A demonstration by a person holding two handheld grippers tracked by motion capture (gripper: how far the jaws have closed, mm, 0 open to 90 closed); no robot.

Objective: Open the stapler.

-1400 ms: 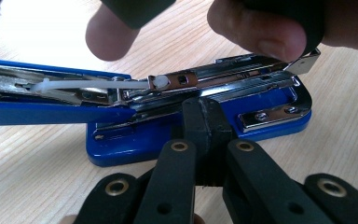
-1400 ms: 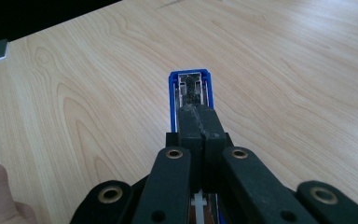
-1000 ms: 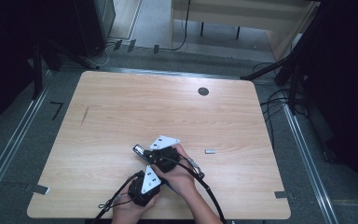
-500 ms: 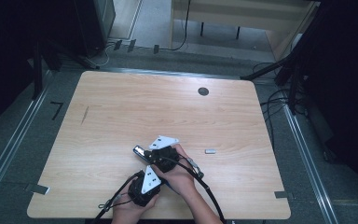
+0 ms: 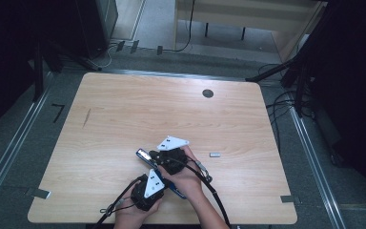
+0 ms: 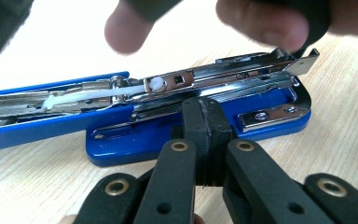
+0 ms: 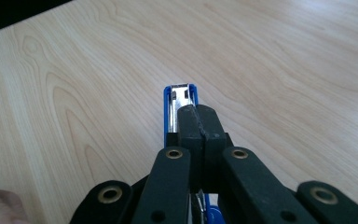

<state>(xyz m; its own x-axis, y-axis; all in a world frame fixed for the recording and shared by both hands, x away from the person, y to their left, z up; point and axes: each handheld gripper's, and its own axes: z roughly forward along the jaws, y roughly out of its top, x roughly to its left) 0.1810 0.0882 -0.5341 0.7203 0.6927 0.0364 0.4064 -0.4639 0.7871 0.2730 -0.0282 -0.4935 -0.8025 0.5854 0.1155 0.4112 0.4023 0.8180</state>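
Left gripper (image 6: 204, 135), bottom centre of its own view: jaws pressed fully together, nothing between them, tips resting against the near edge of the blue stapler (image 6: 191, 140). Stapler lies swung open on the wooden table (image 5: 124, 114); steel staple channel (image 6: 223, 79) exposed, white pusher (image 6: 156, 85) partway along it

Right gripper (image 7: 200, 135), lower centre of its view: jaws likewise closed and empty, tips set on top of the stapler (image 7: 179, 100) near its front end

High view: both grippers crowd the stapler (image 5: 145, 154) at lower centre of the frame. A small grey strip, likely staples (image 5: 214, 154), lies apart at centre right

Judged step: steadying the opened stapler for reloading. Next move calls for one gripper to lift off, open and fetch the strip while the other pins the base
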